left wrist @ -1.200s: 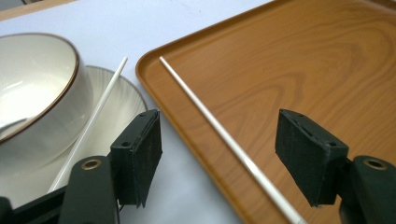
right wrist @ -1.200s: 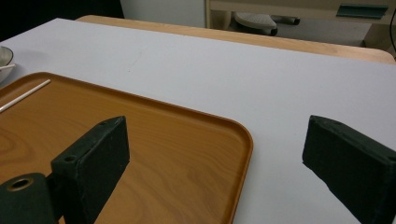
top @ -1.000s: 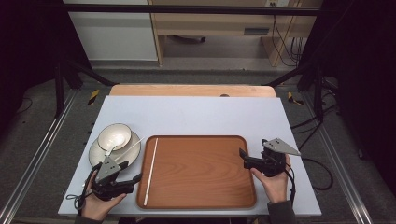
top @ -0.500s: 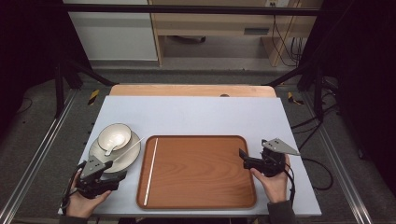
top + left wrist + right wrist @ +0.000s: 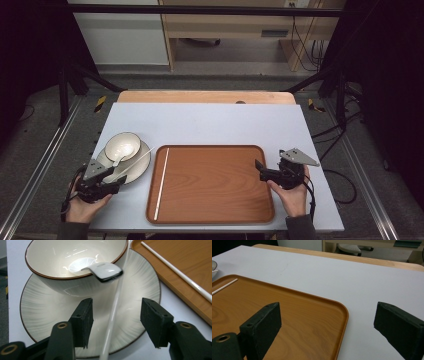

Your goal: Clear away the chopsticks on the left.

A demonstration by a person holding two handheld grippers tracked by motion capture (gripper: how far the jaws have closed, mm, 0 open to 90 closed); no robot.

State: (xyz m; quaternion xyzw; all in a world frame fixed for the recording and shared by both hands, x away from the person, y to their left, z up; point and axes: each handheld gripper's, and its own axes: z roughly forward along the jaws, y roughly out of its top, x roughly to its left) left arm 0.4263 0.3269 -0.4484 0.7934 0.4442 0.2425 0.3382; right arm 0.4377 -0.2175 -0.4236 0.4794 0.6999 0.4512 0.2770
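Two chopsticks lie apart in the high view: one on the tray, the other chopstick slanted across the plate, just ahead of the left tongs. That slant, one end propped on the plate rim, likely leaves room to get under it. A bowl with a spoon sits on the plate beyond those tongs. The right tongs rest at the tray's right edge, pointing left over it, probably waiting their turn or ready to steady the tray.

From the left gripper view, the plate chopstick runs up between the two jaws, nearer neither pad, touching none. The left tongs are about half open and have just been closing, the stick between them but not yet pinched. Bowl and spoon stand right behind the jaws; the tray and its chopstick lie off to the right.

From the right gripper view, the right tongs gape wide, released, holding nothing, with the tray's corner below and between the jaws and bare bench past them.
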